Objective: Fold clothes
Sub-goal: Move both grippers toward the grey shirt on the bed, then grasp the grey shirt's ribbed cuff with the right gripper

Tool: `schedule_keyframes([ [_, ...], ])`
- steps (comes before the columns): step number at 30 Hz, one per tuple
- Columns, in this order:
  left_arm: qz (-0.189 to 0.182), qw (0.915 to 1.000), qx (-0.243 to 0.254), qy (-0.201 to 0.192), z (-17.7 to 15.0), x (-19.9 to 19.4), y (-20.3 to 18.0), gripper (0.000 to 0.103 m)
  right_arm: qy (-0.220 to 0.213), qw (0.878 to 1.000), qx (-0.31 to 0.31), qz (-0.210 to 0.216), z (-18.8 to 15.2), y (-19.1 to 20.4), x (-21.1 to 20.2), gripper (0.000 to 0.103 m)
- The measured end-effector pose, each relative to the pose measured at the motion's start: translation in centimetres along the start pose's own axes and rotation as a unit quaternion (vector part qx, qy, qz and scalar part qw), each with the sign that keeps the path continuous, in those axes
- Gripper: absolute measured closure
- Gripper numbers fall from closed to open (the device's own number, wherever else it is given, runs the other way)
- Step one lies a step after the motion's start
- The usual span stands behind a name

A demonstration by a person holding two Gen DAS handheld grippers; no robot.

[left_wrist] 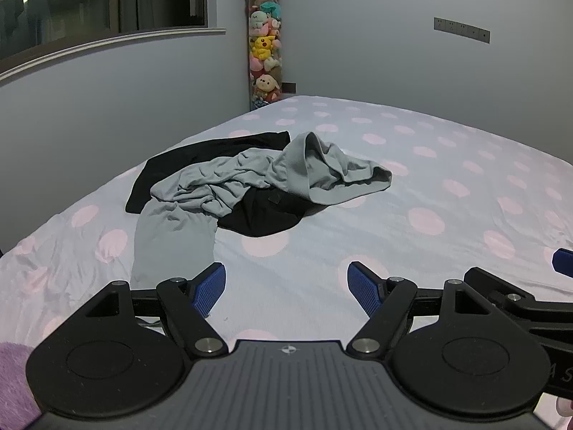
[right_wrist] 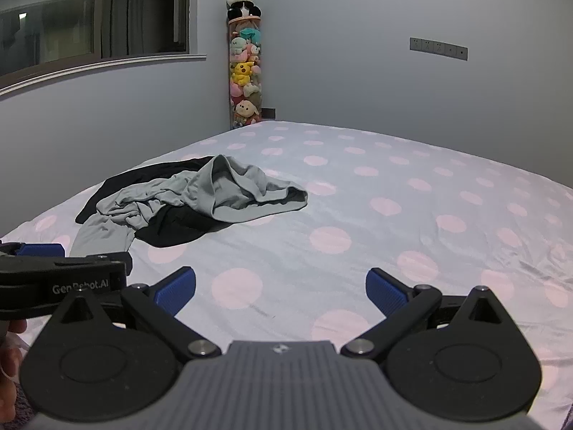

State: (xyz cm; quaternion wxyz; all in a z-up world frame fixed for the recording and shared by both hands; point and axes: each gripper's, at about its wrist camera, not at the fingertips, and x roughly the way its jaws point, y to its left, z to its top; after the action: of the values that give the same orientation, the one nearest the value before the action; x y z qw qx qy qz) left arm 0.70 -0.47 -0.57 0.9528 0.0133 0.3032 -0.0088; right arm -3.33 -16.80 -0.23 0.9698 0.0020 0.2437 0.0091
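Note:
A crumpled grey garment lies in a heap on the bed, draped over a black garment. One grey leg or sleeve trails toward my left gripper, which stands open just short of it with nothing between its blue pads. My right gripper is open too, over bare sheet to the right of the pile. In the right wrist view the left gripper's body shows at the left edge; in the left wrist view a blue pad of the right one shows at the right edge.
The bed has a pale sheet with pink dots and runs to two grey walls. A tall tube of plush toys stands in the far corner. A window is at the upper left. A hand shows at lower left.

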Motion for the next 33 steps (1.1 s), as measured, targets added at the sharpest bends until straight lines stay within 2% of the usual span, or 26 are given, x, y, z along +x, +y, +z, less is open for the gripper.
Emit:
schedule_keyframes([
  [13, 0.006, 0.9999, 0.008, 0.006, -0.2, 0.6, -0.8, 0.029, 0.01, 1.0, 0.003, -0.005, -0.2, -0.4, 0.7, 0.001],
  [17, -0.004, 1.0, 0.0, 0.001, 0.0, 0.7, -0.7, 0.029, 0.012, 1.0, 0.015, -0.006, 0.0, -0.8, 1.0, 0.001],
  [19, -0.002, 0.9998, -0.006, -0.016, 0.4, 0.4, -0.6, 0.029, 0.011, 1.0, 0.024, 0.002, 0.1, -1.1, 1.0, 0.001],
  [24, 0.008, 0.9982, -0.012, -0.058, 1.8, -0.1, -0.4, 0.029, -0.029, 0.998, 0.03, 0.036, 0.8, -1.3, 0.8, 0.001],
  [29, 0.014, 0.9981, -0.02, -0.056, 3.5, 0.7, 0.0, 0.029, -0.025, 0.996, 0.054, 0.065, 2.0, -1.4, 2.3, 0.001],
  [31, 0.022, 0.9985, -0.011, -0.048, 4.1, 1.3, 0.0, 0.029, -0.02, 0.997, 0.037, 0.064, 2.5, -1.1, 3.3, 0.001],
  [33, 0.007, 0.9993, 0.002, -0.036, 4.9, 2.1, 0.1, 0.029, -0.013, 0.998, 0.007, 0.059, 3.2, -0.5, 4.4, 0.001],
])
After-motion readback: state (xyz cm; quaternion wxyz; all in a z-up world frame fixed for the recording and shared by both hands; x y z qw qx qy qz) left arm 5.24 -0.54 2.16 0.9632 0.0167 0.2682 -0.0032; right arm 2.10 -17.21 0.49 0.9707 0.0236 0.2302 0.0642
